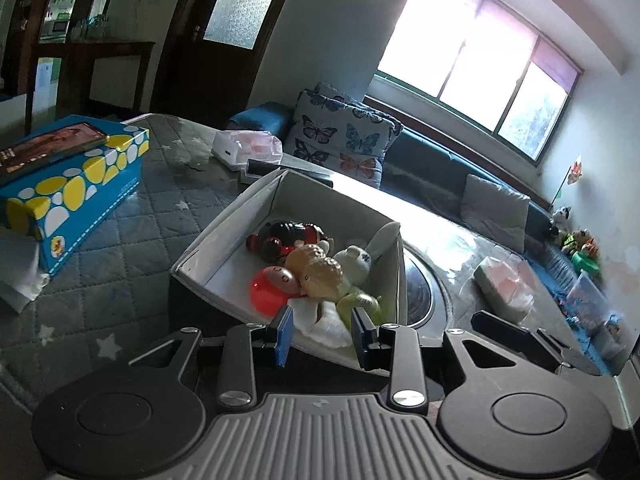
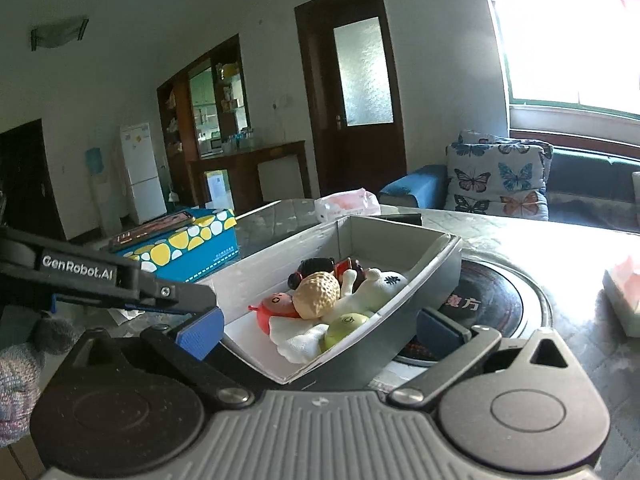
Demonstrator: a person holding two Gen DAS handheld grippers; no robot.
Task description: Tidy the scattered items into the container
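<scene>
A grey cardboard box (image 1: 224,232) with a white inside holds several small toys: a tan bumpy figure (image 1: 320,272), a red disc toy (image 1: 266,292), a black-and-red toy (image 1: 288,234), a pale rabbit (image 1: 360,260) and a white cloth (image 1: 326,324). My left gripper (image 1: 322,334) is partly open at the box's near rim, its blue pads either side of the white cloth. In the right wrist view the box (image 2: 432,276) sits between the blue pads of my open right gripper (image 2: 320,330), which holds nothing. The left gripper's arm (image 2: 100,276) reaches in from the left.
A blue box with yellow and white spots (image 1: 76,188) carries a dark book (image 1: 48,146) at left. Tissue packs (image 1: 248,146) (image 1: 506,284) lie on the quilted table. A round black hotplate (image 2: 488,308) sits beside the box. A sofa with a butterfly cushion (image 1: 340,136) stands behind.
</scene>
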